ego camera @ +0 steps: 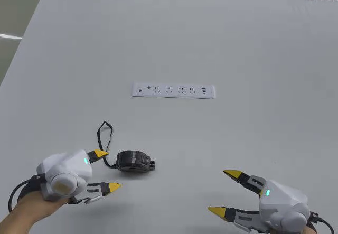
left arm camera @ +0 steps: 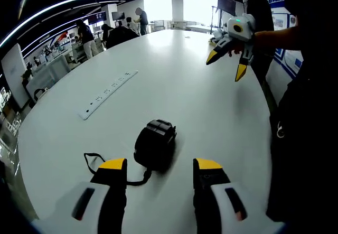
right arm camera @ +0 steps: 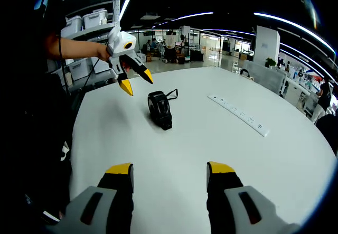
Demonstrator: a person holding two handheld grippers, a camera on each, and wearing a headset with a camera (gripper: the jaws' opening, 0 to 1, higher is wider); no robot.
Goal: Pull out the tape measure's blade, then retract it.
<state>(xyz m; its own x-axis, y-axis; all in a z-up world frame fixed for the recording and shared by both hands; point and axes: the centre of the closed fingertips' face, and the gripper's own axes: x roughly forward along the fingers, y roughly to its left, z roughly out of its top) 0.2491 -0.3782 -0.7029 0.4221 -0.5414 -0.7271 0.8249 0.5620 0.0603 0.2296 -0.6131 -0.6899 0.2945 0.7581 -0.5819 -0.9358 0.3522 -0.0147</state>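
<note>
Tape measure [ego camera: 134, 161] lay on the table [ego camera: 222, 38] just ahead of the left gripper [ego camera: 107, 169], jaws spread wide; right gripper [ego camera: 224, 192], equally wide, was well apart.

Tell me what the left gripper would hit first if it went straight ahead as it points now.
Most likely the tape measure, lying just ahead of the open left gripper, roughly centred between its jaws; the gripper's height is hard to judge.

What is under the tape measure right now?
The tape measure lies directly on the white table, with its black strap trailing beside it. Nothing shows between them. Its underside, where it touches the table, is hidden.
</note>
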